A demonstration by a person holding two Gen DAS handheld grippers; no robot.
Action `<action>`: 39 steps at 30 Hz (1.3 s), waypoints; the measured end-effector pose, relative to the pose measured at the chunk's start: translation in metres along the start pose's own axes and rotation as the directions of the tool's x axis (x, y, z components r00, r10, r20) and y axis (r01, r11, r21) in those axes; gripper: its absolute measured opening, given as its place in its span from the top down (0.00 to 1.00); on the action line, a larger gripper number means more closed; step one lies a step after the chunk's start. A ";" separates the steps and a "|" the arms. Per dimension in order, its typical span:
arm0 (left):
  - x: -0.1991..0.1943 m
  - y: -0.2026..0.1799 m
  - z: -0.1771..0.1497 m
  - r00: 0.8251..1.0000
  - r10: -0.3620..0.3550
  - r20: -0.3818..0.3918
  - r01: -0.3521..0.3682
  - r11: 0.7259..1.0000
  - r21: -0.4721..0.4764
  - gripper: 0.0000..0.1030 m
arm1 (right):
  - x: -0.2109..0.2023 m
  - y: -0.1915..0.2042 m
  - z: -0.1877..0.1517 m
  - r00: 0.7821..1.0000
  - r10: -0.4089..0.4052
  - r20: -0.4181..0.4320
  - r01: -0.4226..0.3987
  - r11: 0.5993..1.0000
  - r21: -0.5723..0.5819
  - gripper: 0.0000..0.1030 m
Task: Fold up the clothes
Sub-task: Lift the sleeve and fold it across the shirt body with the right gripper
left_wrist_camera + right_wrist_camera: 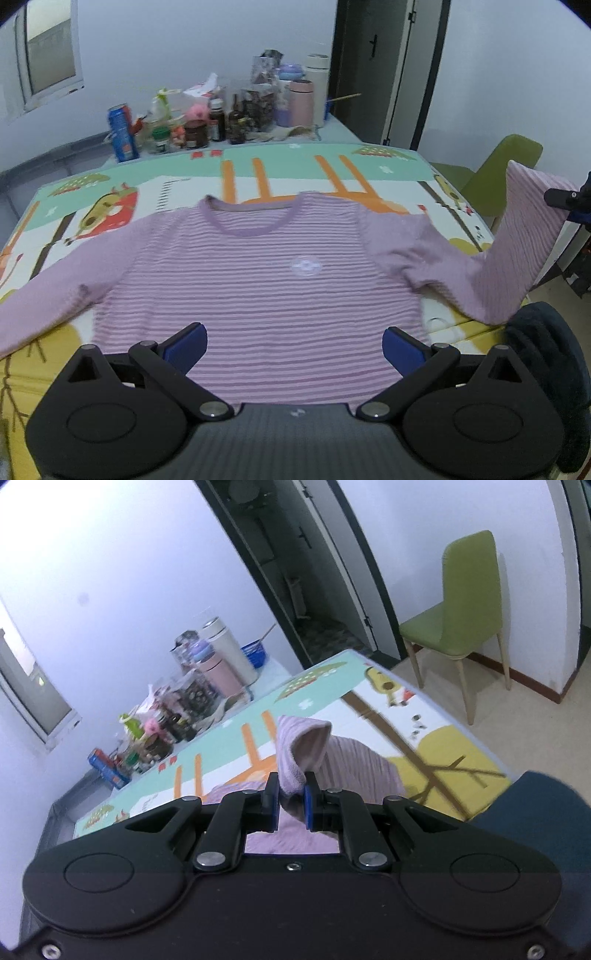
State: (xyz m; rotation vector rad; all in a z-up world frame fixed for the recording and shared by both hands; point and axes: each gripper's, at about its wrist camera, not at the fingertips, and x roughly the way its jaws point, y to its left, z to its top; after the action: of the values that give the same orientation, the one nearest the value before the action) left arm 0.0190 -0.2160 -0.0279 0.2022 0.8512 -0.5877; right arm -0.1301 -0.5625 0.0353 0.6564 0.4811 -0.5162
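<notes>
Folding is at an early stage. The purple striped shirt (258, 280) lies flat, front up, on the play mat (155, 184) that covers the desk, with the collar toward the far clutter of bottles (207, 122). The right claw (291, 797) is clenched on the cuff of the right-hand sleeve (517, 236) and holds it raised above the mat at the desk edge. The left claw (294, 345) hovers over the hem, released, with nothing between its blue pads (188, 343). The other sleeve (55, 291) lies spread out flat. No fold appears complete: both sleeves and the body remain to be folded.
</notes>
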 end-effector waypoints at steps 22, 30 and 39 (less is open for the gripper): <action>-0.016 0.146 -0.012 1.000 0.014 -0.025 -0.016 0.997 -0.069 0.00 | 0.049 0.200 -0.079 0.999 0.028 -0.046 -0.034 0.992 -0.124 0.89; -0.002 0.188 -0.016 0.991 0.099 -0.085 -0.110 0.983 -0.144 0.00 | 0.108 0.272 -0.105 0.982 0.128 -0.143 -0.153 0.970 -0.188 0.89; 0.005 0.234 -0.020 0.977 0.165 -0.131 -0.191 0.957 -0.218 0.00 | 0.159 0.332 -0.168 0.939 0.189 -0.287 -0.265 0.930 -0.255 0.89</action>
State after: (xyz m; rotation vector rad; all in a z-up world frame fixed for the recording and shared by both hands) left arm 0.1404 -0.0170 -0.0591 0.0999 0.9907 -0.3067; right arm 0.1443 -0.2711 -0.0234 0.4887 0.7014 -0.1313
